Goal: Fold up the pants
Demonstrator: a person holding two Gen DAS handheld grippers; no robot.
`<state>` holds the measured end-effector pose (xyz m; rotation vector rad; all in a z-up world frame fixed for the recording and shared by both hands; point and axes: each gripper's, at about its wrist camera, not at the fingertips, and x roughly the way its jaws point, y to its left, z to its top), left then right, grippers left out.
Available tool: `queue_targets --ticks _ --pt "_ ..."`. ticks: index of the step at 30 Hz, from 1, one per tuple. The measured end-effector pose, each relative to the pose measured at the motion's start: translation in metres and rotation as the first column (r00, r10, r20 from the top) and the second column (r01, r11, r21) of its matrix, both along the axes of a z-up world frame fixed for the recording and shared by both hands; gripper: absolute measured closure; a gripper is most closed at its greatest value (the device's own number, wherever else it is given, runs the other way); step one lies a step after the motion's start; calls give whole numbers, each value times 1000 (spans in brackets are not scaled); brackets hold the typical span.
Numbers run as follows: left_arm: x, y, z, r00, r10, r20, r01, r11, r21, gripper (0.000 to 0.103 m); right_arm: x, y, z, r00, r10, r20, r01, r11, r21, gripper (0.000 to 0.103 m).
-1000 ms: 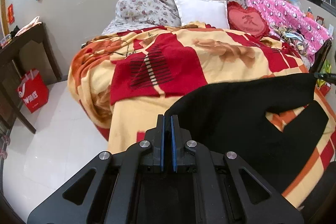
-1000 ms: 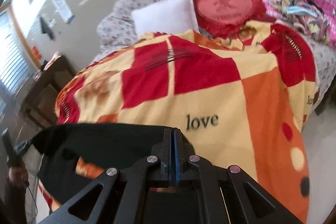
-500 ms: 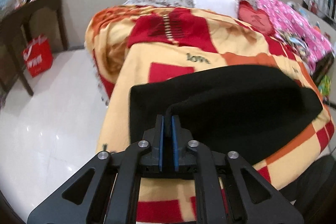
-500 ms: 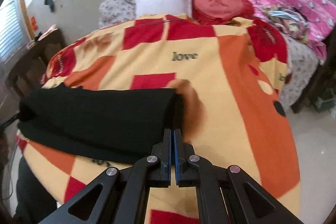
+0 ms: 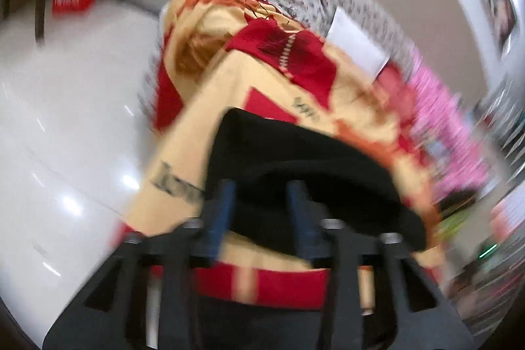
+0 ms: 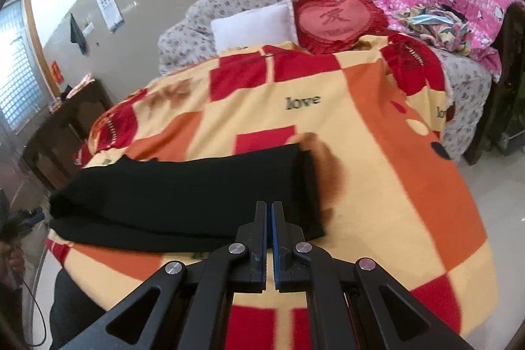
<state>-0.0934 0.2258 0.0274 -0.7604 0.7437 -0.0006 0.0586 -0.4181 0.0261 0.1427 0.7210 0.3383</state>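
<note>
Both tongs (image 5: 261, 189) (image 6: 271, 209) over pants (image 6: 183, 195); left view blurred, jaws just opening.

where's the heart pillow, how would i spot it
Look to the head of the bed, past the yellow and red blanket. The heart pillow leans beside the white pillow; it alone is red, heart-shaped and frilled.
</note>
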Motion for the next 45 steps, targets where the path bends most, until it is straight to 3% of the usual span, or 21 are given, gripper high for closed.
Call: queue_targets --ticks 1,3,6,10,15,16,17,19,23,24,27,29,31,35,38,42,45 --pt "0 1 1 1000 3 11 -2 997 -72 38 -3 5 0 1000 11 4 -11 1000 -1 101" --pt "2 -1 1 1000 4 30 3 973 -232 38 -6 16 -1 999 32 11 -32 999 -17 101" --pt "18 -6 -3 1000 -1 11 5 923 -386 38 -8 27 -5 998 57 9 -57 998 -19 101" --pt "43 -4 -19 998 29 -56 -54 844 -534 38 -11 32 -7 998 67 3 -67 998 1 101" --pt "54 7 -51 977 98 -187 -196 752 -630 39 -16 32 -3 997 74 9 -75 997 4 101" --pt "53 7 -53 976 99 -195 -201 757 -622 52 -18 29 -1 997 71 14 -71 997 9 101" --pt "52 8 -53 973 99 -206 -206 772 -601 74 -19 28 0 998 68 17 -68 998 13 101" --pt "49 0 -49 977 83 -198 -182 812 -555 94 -22 24 4 998 57 28 -58 998 13 101" --pt "44 -13 -33 986 52 -157 -113 903 -414 95 -24 12 10 999 26 26 -27 999 39 101" --pt "44 -19 -24 989 47 -138 -89 942 -323 95 -22 9 10 1000 10 13 -10 998 55 101" --pt "46 -36 -18 994 25 -105 -35 995 -95 95 -14 -8 7 996 -64 -65 74 985 158 101" --pt "48 -48 -16 996 14 -93 -11 999 34 95 -7 -22 2 989 -90 -121 120 956 269 101" --pt "49 -56 -19 996 7 -85 2 994 106 95 -1 -33 -4 979 -109 -174 165 922 350 101" --pt "53 -64 -21 997 -10 -76 26 977 213 95 10 -45 -16 959 -128 -255 229 876 424 99" --pt "60 -65 -21 997 -9 -74 26 972 231 94 18 -51 -28 939 -125 -320 270 843 465 98" --pt "60 -60 -24 997 -7 -80 22 980 197 94 13 -61 -37 922 -139 -361 322 794 516 94" --pt "60 -60 -25 996 -8 -86 24 982 189 94 11 -64 -44 914 -124 -386 338 760 556 77"
